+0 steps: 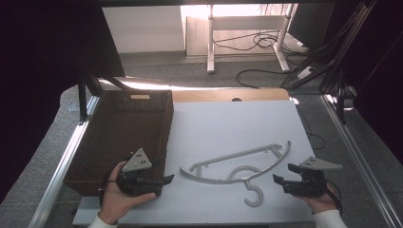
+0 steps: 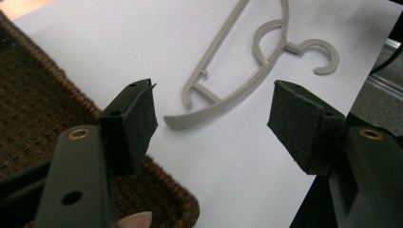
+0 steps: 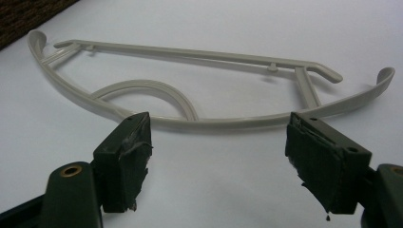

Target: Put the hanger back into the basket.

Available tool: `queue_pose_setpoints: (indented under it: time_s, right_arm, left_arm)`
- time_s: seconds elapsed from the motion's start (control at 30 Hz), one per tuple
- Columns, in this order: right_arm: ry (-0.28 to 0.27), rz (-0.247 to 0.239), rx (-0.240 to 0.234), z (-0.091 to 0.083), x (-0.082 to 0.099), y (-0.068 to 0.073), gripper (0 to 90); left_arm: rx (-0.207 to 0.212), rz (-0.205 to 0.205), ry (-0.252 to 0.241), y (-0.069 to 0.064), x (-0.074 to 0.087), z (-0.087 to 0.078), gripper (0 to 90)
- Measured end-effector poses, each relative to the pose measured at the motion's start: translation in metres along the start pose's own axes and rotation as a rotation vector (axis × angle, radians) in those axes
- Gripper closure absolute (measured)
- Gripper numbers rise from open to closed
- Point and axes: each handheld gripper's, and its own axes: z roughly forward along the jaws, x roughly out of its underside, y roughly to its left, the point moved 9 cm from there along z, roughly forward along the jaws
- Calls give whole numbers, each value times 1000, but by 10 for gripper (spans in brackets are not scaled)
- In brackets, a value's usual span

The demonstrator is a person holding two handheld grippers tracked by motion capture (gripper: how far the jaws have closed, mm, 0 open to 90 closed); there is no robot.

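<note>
Both tools, left tool (image 1: 164, 180) and right tool (image 1: 280, 180), are spread wide and empty, flanking the hanger (image 1: 237, 164) on the bench (image 1: 228, 123), probably lining up to lift it.

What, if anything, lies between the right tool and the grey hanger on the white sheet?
Nothing visible. In the right gripper view, bare white sheet separates the open right tool from the hanger. The high view agrees: the hanger lies flat beside the wicker basket, with no object between.

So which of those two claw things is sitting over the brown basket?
The left gripper: its hand rests at the wicker basket's near corner. The right gripper sits over the white sheet, beyond the hanger.
</note>
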Motion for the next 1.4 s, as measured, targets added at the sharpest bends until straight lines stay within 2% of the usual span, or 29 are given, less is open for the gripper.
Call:
queue_pose_setpoints:
  time_s: [0.17,0.53,0.73,1.1,1.4]
  right_arm:
    - [4,-5,0,0,1,0,244]
    - [12,-12,6,0,1,0,245]
    - [8,-6,13,-1,1,-2,245]
    - [20,-6,14,1,3,-2,244]
    - [20,-9,15,0,4,-2,245]
  left_arm:
    - [45,21,10,-5,-9,11,324]
    - [88,69,65,-13,-25,37,309]
    - [99,82,108,-17,-27,53,306]
    - [140,168,192,-35,-30,89,314]
    - [153,188,235,-42,-30,110,326]
